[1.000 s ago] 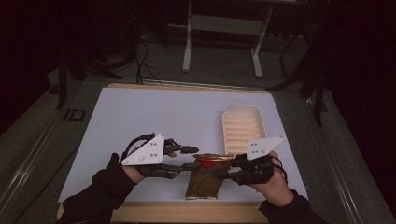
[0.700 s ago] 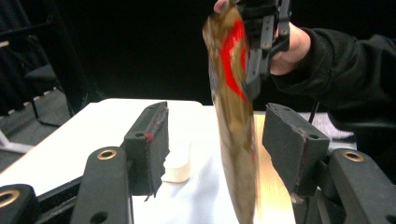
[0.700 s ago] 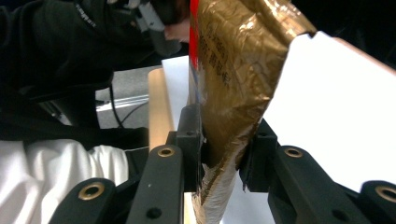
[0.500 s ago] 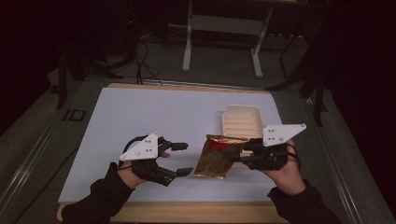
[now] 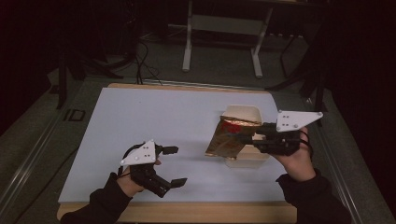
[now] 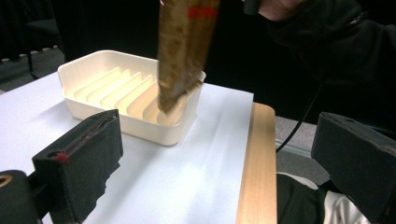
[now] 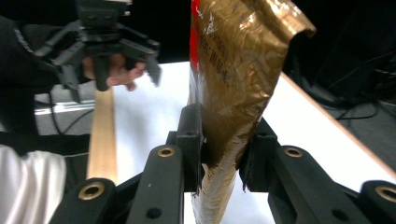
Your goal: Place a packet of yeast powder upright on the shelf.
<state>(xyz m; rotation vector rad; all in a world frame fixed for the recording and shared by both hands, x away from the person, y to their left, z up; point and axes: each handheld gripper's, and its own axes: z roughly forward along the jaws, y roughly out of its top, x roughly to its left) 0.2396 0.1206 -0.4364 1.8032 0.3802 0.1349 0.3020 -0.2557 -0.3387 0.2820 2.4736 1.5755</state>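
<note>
White tabletop (image 5: 154, 121); right claw (image 5: 246, 138) pinching gold packet (image 5: 229, 136) above, prob. touching, cream tray (image 5: 243, 112); left claw (image 5: 173, 165) spread.

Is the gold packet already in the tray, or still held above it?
Partly in: the right gripper holds the packet upright, its lower end dipping inside the tray. Whether it touches the ribbed bottom, cannot tell.

One camera up high, two down low.
The high one looks down on the table (image 5: 154, 121); both low ones sit close and see the gold bag (image 6: 184, 51).

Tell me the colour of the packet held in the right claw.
Shiny gold packet with a red band near the top, clearest in the right gripper view.
</note>
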